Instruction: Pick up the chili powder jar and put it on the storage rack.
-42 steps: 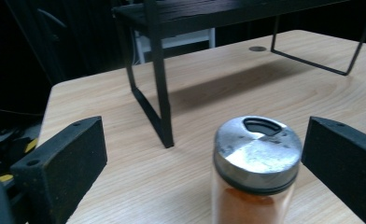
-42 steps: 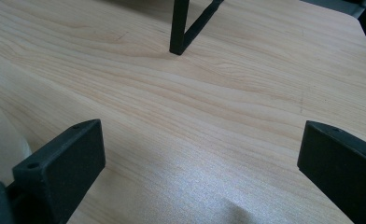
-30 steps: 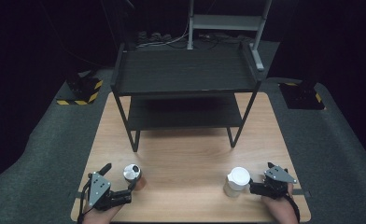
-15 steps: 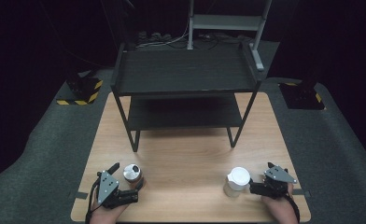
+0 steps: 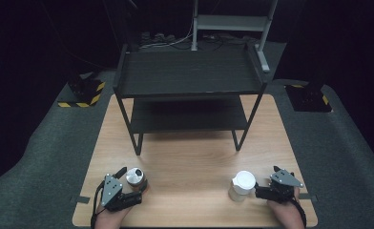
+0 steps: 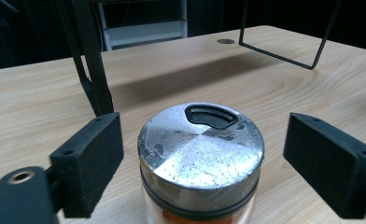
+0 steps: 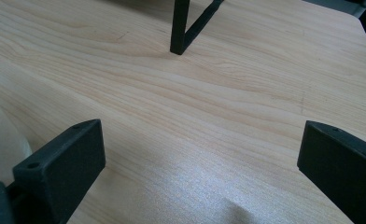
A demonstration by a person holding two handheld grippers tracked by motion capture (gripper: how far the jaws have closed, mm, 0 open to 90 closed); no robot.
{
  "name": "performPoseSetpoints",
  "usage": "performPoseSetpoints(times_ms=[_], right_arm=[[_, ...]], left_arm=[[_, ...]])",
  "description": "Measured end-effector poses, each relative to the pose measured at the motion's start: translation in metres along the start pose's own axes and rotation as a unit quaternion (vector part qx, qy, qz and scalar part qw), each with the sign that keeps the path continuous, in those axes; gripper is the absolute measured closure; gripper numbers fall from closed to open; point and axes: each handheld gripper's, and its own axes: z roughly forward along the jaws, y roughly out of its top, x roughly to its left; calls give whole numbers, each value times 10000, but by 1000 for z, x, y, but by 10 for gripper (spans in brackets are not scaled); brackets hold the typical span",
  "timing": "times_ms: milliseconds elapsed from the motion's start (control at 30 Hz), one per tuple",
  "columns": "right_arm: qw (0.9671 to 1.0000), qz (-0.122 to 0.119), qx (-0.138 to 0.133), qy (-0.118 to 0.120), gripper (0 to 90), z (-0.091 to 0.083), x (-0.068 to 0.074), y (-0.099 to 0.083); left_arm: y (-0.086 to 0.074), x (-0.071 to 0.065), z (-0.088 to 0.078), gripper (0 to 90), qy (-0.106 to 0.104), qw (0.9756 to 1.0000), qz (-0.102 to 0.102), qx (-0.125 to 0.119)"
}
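Jar [image 6: 200, 163] of clear glass with orange powder inside and a scuffed, round metal lid with a curved pour slot, standing upright near the table's [image 5: 194, 157] front-left corner. Left gripper [image 5: 138, 182] straddles it: matte black block jaws either side, just been closing in, small gaps still showing, pads not pressing yet. Right gripper [image 5: 255, 192] near the front-right corner, jaws spread wide over bare wood, nothing between them. White round-lidded container [image 5: 243, 185] sits just beside its left jaw, touching or not, cannot tell. Table top is pale wood with visible grain, straight edges. Black two-tier metal-frame shelf [image 5: 190, 81] stands across the far half on thin legs; open wood between the shelf legs and both grippers. No readable labels or writing anywhere.
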Motion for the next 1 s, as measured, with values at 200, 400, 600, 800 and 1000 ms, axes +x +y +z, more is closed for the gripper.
performPoseSetpoints(times_ms=[200, 400, 600, 800, 1000], right_arm=[[10000, 14, -5, 2, 1, 0, 0, 0], [10000, 12, -9, 0, 1, 0, 0, 0], [10000, 18, -3, 8, 1, 0, -1, 0], [10000, 33, -8, 12, 1, 0, -1, 0], [10000, 32, -9, 19, 1, 0, -1, 0]], left_arm=[[-1, 1, -1, 242, -11, 10000, 68, -22], [0, 1, 1, 269, -56, 9999, 131, 66], [-1, 1, 1, 321, -8, 9999, 112, 33], [-2, 2, 1, 337, -11, 9999, 123, 52], [-3, 1, 1, 341, 4, 9999, 142, 37]])
